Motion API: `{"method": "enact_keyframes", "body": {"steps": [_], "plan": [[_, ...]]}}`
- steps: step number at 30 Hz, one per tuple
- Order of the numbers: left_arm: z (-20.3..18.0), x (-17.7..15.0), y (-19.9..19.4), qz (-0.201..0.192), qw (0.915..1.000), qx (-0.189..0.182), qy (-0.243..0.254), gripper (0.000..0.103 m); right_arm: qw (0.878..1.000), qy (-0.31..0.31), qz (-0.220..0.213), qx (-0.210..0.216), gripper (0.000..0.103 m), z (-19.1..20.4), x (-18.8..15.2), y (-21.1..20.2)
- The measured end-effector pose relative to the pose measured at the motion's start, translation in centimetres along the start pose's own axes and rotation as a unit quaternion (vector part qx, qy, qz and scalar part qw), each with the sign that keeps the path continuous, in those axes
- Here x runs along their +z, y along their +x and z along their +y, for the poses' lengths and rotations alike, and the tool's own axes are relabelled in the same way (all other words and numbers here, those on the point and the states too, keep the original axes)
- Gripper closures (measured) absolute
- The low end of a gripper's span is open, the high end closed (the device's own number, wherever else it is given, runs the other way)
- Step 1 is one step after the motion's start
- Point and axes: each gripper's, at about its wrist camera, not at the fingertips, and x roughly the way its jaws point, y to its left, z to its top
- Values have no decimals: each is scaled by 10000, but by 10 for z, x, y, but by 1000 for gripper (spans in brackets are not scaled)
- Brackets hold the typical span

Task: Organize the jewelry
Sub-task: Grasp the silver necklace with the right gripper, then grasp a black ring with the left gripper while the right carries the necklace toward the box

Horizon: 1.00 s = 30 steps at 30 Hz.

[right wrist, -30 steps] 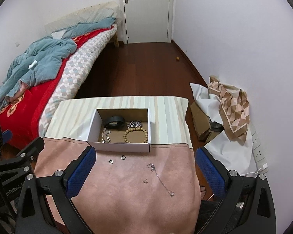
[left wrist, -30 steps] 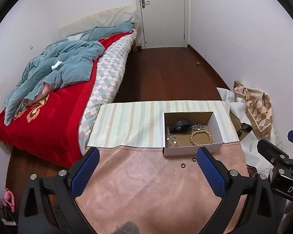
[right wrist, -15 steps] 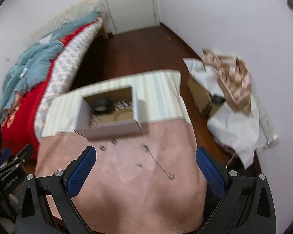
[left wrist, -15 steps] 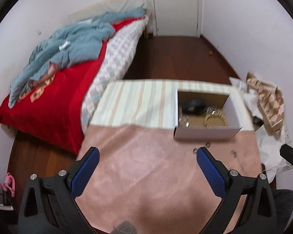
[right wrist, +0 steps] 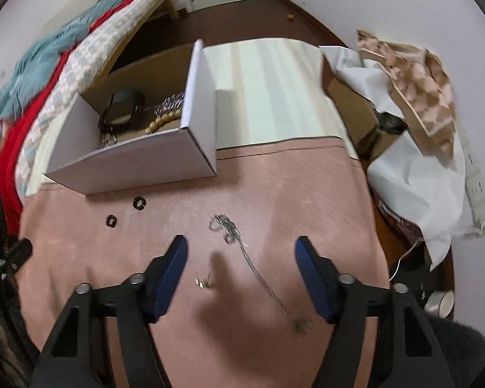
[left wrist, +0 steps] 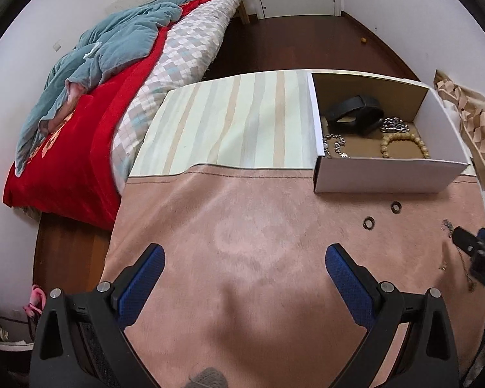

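Right gripper [right wrist: 241, 255] is spread wide, holding nothing, low over the pink cloth [right wrist: 291, 187]. The thin chain necklace [right wrist: 252, 265] lies right between its fingers: coiled end [right wrist: 223, 224] just ahead of the fingertips, pendant end [right wrist: 302, 322] back near the right finger's base. Long axis runs diagonally, from far-left to near-right across the gap, so the jaws do not close square across it. My call: rotate the wrist a little or go for the coiled bunch, which gives more to pinch than a flat single strand.

Small gold earring [right wrist: 202, 283] sits just inside the left finger, near the chain but not touching.

2 dark rings [right wrist: 139, 202] [right wrist: 111, 220] lie left of the right gripper, between it and the white cardboard box [right wrist: 197, 142]. Box sits ahead-left and already contains a black strap, bead bracelet and silver chains.

Left gripper [left wrist: 245, 260] is also spread, empty, over bare cloth, well apart from everything. In its view the rings [left wrist: 368, 223] are off to the right. Right hand is clearly nearer the necklace. The rings look about equally reachable, hard to say.

Risk: chain slips flat on the cloth's nap under the pads.
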Motion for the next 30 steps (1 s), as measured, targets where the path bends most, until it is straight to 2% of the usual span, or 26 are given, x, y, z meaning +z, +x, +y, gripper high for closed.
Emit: {"method": "enact_keyframes", "body": {"steps": [2, 4, 5, 7, 11, 16, 23, 29, 30], "plan": [[0, 5, 6, 38, 10000, -2, 9, 1, 9998, -92, 130, -71, 52, 5, 0, 12], [0, 8, 12, 62, 10000, -34, 17, 1, 9993, -259, 39, -259, 69, 10, -1, 14], [-1, 9, 14, 77, 10000, -39, 30, 1, 9988, -326, -19, -352, 72, 13, -2, 13], [-5, 10, 18, 113, 9999, -69, 68, 1, 9987, -370, -53, -340, 99, 13, -2, 14], [-14, 9, 26, 232, 9992, -283, 155, 1, 9998, -121, -110, -114, 103, 2, -3, 6], [-29, 10, 36, 383, 9961, -778, 155, 2, 9985, 338, -347, 251, 103, -17, -3, -20], [-58, 15, 49, 521, 9909, -1203, 320, 3, 9970, 527, -463, 339, 103, -31, -3, -41], [-84, 17, 56, 550, 9884, -1292, 587, 18, 9965, 654, -413, 318, 103, -41, -3, -37], [-87, 17, 57, 560, 9881, -1290, 625, 24, 9964, 665, -423, 303, 103, -42, -3, -37]]}}
